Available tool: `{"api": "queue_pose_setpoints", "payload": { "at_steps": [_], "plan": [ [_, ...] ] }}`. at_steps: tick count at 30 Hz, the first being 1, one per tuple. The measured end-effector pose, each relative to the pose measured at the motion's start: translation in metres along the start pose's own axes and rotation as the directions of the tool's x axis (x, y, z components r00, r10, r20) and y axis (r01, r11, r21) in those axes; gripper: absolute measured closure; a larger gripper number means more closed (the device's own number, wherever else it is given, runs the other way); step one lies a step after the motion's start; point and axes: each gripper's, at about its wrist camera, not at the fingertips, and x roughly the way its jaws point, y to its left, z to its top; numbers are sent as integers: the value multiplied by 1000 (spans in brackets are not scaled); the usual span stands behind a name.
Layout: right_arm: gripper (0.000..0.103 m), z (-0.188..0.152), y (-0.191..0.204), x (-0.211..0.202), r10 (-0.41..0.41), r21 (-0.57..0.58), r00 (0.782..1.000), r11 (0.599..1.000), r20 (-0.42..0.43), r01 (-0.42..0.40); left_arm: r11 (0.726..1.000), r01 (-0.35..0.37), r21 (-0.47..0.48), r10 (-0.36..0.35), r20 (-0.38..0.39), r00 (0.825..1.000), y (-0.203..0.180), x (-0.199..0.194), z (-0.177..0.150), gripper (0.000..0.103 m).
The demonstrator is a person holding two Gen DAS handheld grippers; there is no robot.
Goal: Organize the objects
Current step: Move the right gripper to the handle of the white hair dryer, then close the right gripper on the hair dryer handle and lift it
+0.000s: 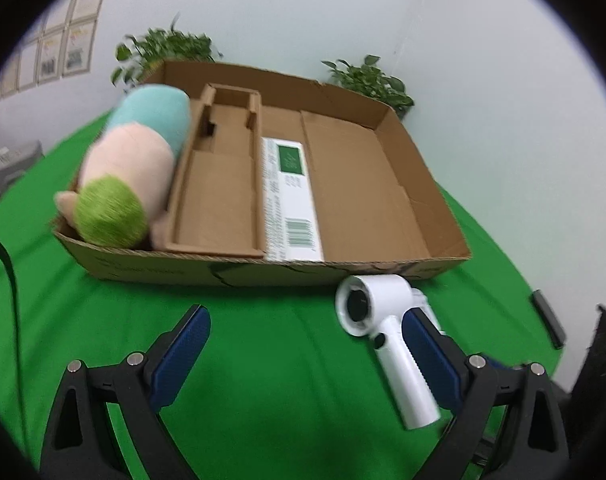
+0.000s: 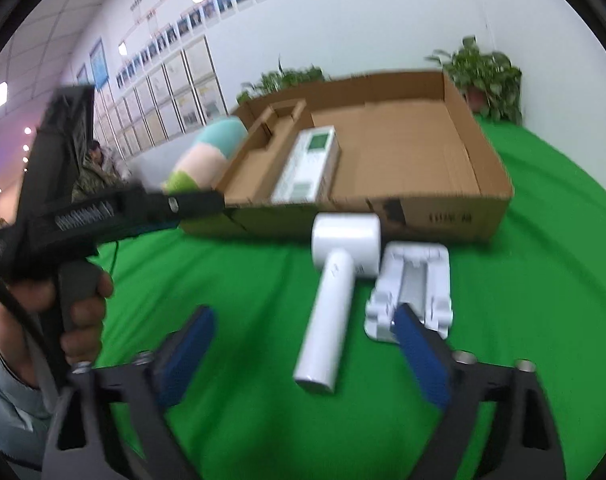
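a shallow cardboard box sits on the green cloth, and some of the sorting looks done already: a soft plush toy lies along the box's left side, and a long white carton with a green label lies in the middle next to a cardboard insert. the wide right part of the box floor is bare. still out on the cloth, just in front of the box's near wall, are a white hair dryer with its handle pointing toward the person, and just beside it on the right a white plastic holder. the right gripper hangs low over the cloth with its blue pads spread wide, the dryer handle lying between them but not touched; one pad overlaps the near edge of the holder in that view. the left gripper is also spread wide and holds nothing, with the dryer off to its right. my guess is the step in hand is picking up the dryer. the next move calls for dropping the right gripper around the handle, closing on it squarely so the heavy head doesn't swing, then lifting it over the box wall into the bare right section.
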Motion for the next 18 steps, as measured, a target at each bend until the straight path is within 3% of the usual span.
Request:
{"api": "queue_pose_setpoints", "payload": {
  "at_steps": [5, 7, 9, 12, 18],
  "plan": [
    [38, -7, 5, 23, -42, -28, 995, 999, -94, 40, 996, 84, -32, -86, -62, 994, -4, 20, -4, 6],
    [57, -9, 6, 35, -65, -32, 989, 998, -134, 61, 995, 94, -37, -97, -83, 992, -5, 27, -6, 6],
    [69, -10, 8, 43, -106, -48, 981, 994, -160, 100, 993, 107, -48, -112, -103, 988, -5, 35, -6, 6],
    [75, -10, 10, 49, -134, -50, 975, 991, -177, 127, 987, 140, -76, -148, -125, 981, -4, 43, -8, 6],
    [77, -17, 16, 43, -139, -36, 973, 990, -187, 134, 970, 198, -137, -221, -178, 959, -2, 55, -17, 6]
  ]
}}
